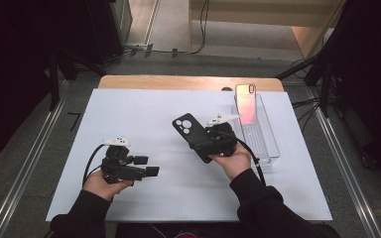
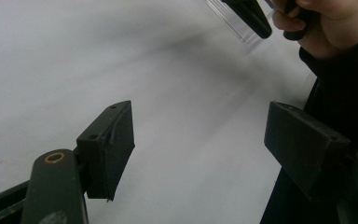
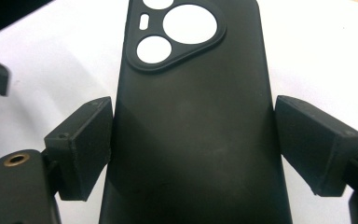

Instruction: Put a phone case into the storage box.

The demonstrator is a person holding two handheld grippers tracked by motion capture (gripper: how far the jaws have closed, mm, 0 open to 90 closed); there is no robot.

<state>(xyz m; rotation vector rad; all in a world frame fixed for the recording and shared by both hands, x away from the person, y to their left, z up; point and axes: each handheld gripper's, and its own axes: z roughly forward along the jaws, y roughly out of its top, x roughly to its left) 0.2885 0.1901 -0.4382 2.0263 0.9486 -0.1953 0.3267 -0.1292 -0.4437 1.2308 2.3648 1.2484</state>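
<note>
The high view looked down and forward over the table (image 1: pixel 129 106) from above. Each gripper view sat close along its own jaws; all shared the white tabletop.

Dark curtains both sides; grey floor (image 1: pixel 39 148); pale wooden furniture (image 1: pixel 297 15) behind.

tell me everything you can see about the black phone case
The black phone case looks like matte, soft plastic, with a raised camera block pierced by round cutouts near its top. The right gripper clamps it across its width, both pads on its long edges, holding it tilted above the white table cover, beside a clear tray.
</note>
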